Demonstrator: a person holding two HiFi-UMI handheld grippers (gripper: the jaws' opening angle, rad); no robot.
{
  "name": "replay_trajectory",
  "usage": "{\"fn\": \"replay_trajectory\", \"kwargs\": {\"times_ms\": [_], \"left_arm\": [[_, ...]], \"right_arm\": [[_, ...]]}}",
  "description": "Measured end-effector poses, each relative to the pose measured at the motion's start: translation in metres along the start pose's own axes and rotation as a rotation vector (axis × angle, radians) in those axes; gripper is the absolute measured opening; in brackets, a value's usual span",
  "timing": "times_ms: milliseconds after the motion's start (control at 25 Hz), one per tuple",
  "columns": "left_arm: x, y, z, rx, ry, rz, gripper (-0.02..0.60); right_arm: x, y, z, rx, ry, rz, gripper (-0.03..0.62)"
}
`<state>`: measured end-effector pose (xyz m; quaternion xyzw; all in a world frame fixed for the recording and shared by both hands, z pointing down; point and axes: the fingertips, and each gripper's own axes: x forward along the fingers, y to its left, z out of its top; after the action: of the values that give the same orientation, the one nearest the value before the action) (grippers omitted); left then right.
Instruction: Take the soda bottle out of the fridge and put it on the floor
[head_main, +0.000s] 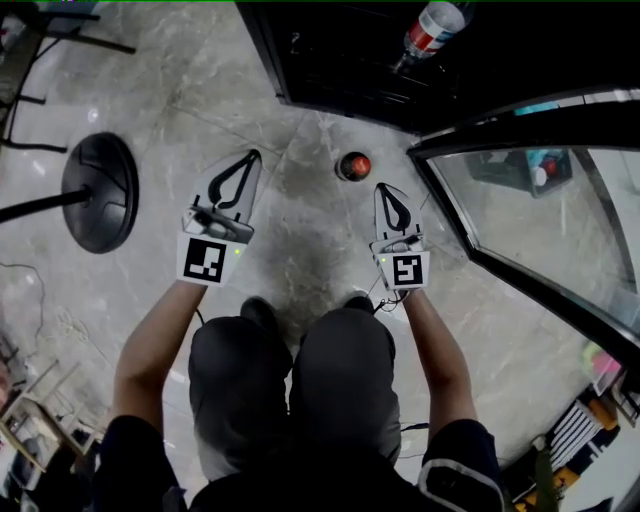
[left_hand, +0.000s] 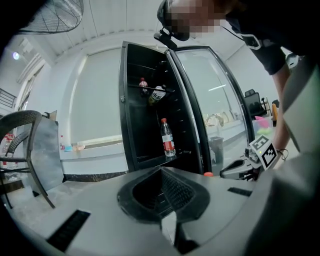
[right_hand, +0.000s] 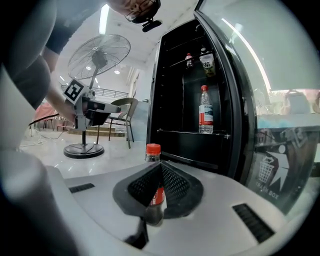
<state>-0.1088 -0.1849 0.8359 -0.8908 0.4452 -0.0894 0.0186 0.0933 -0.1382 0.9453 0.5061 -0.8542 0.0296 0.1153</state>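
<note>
soda bottle (head_main: 354, 165) with a red cap stands upright on the floor (head_main: 300, 250), just in front of the open fridge (head_main: 330, 60). right gripper (head_main: 386, 190) hangs near it without touching, jaws closed on nothing. left gripper (head_main: 252, 158) is alongside, jaws also together and empty. a clear bottle (right_hand: 205, 111) stands on a fridge shelf.

Indoor commercial-type room, office or test space rather than a home. Polished grey marble-pattern floor (head_main: 300, 240). Black upright drinks fridge (right_hand: 170, 90) with a glass door (head_main: 540, 220), shop-cooler style. Pedestal fan (right_hand: 98, 56), loose chair (right_hand: 122, 107), office chair (left_hand: 252, 102), bin (right_hand: 272, 172) marked TRASH BOX.
</note>
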Motion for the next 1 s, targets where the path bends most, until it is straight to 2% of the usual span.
{"fn": "replay_trajectory", "kwargs": {"times_ms": [280,480,720,880,1000], "left_arm": [[-0.005,0.006,0.015,0.002,-0.009,0.017,0.025],[-0.011,0.009,0.051,-0.015,-0.023,0.033,0.025],[-0.034,0.007,0.132,-0.019,-0.012,0.020,0.025],[-0.055,0.012,0.206,-0.064,-0.019,0.043,0.025],[-0.074,0.017,0.269,-0.062,-0.014,0.053,0.025]], "right_arm": [[0.002,0.003,0.029,-0.025,-0.018,0.012,0.018],[-0.007,0.004,0.075,-0.019,-0.020,0.018,0.018],[-0.034,0.005,0.166,-0.015,-0.015,0.011,0.018],[-0.063,0.010,0.245,-0.004,-0.023,0.002,0.018],[-0.083,0.012,0.309,0.009,-0.014,-0.007,0.018]]}}
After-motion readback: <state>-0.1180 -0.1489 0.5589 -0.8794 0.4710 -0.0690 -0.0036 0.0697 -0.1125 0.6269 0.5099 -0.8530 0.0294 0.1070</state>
